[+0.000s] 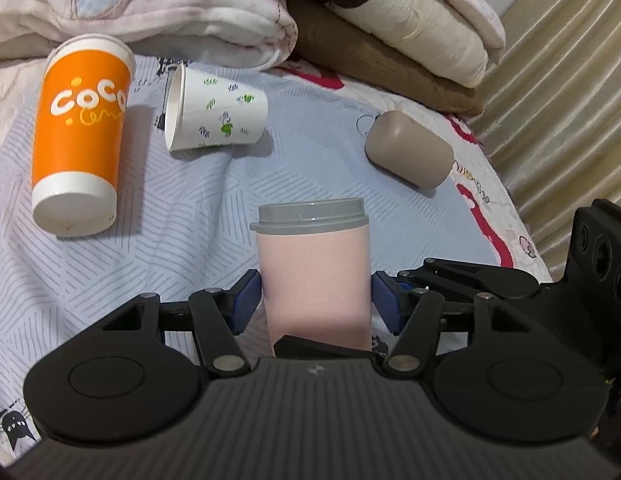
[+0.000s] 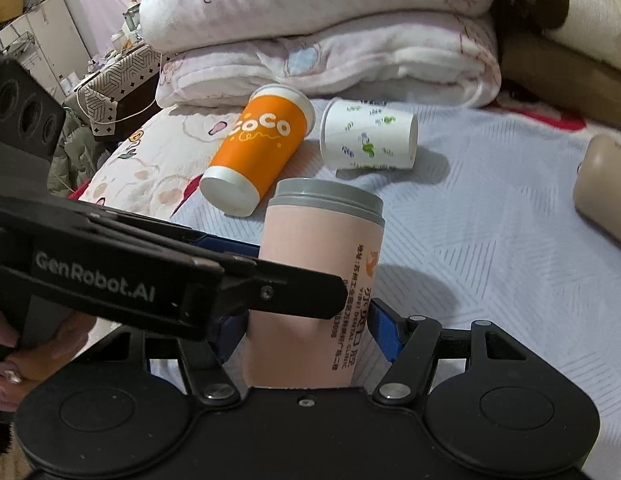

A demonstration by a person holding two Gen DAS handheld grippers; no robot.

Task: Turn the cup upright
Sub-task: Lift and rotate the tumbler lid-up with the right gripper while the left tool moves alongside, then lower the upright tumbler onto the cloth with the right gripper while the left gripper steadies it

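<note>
on the bed [image 1: 158,264] you have four cups: one pink cup [image 1: 314,276] with grey lid, upright between both your left tongs [image 1: 315,300] and right tongs [image 2: 306,328], each clamped on it; one orange cup [image 1: 80,140], one white paper cup [image 1: 214,110], one taupe cup [image 1: 408,150], all lying sideways.

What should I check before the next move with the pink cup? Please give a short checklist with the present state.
1. Pink cup upright, grey lid on top: ok.
2. Left tool pads at both sides of the cup: ok; firm contact: cannot tell.
3. Right tool around the same cup: ok; its left pad is hidden by the other tool.
4. Cup base resting flat on the bedsheet: cannot tell, base hidden.
5. Orange cup, white paper cup and brown cup upright: not ok, all lie on their sides.
</note>
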